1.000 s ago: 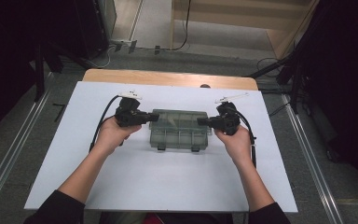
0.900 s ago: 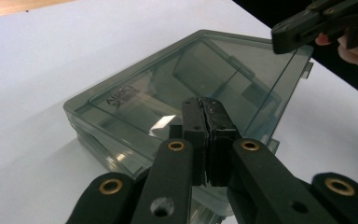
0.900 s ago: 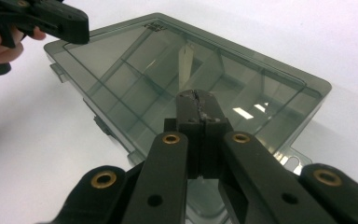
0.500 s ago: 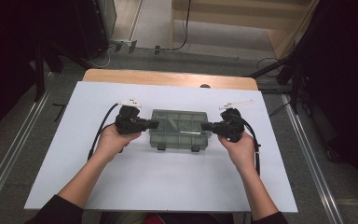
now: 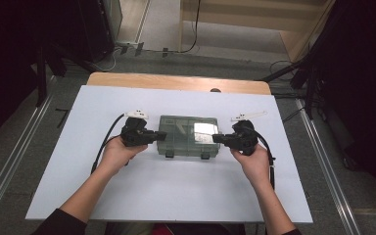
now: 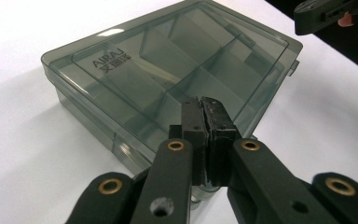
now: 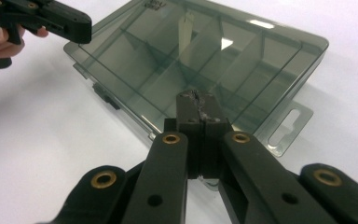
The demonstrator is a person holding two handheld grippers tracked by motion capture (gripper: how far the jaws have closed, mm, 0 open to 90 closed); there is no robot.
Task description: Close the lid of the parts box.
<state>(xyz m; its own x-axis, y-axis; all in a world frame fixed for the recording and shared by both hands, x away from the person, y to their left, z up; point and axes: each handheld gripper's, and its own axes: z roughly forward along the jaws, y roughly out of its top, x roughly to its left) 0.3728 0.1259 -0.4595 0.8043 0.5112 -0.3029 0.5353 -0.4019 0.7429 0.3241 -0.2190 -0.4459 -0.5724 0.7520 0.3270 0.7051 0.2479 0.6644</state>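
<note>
A smoky, see-through compartment box [image 5: 188,133] lies closed in the middle of the white table, its two latches facing the person. My left gripper [image 5: 162,135] is at the box's left end, jaws shut with nothing between them. In the left gripper view its tips [image 6: 204,105] sit at the near edge of the lid [image 6: 168,70], which bears raised lettering. My right gripper [image 5: 215,138] is at the box's right end, also shut and empty. In the right gripper view its tips [image 7: 196,97] are at the edge of the box [image 7: 205,51], beside the hang tab [image 7: 289,126].
The white table top [image 5: 176,191] has bare room in front of and around the box. A wooden strip [image 5: 176,82] runs along the far edge. Metal rails [image 5: 10,161] flank the table; cables lie on the floor beyond. The left gripper [image 7: 60,23] shows across the box.
Both hands have slid a little toward the person along the box's ends. The box has stayed in place, and both grippers remain shut.
</note>
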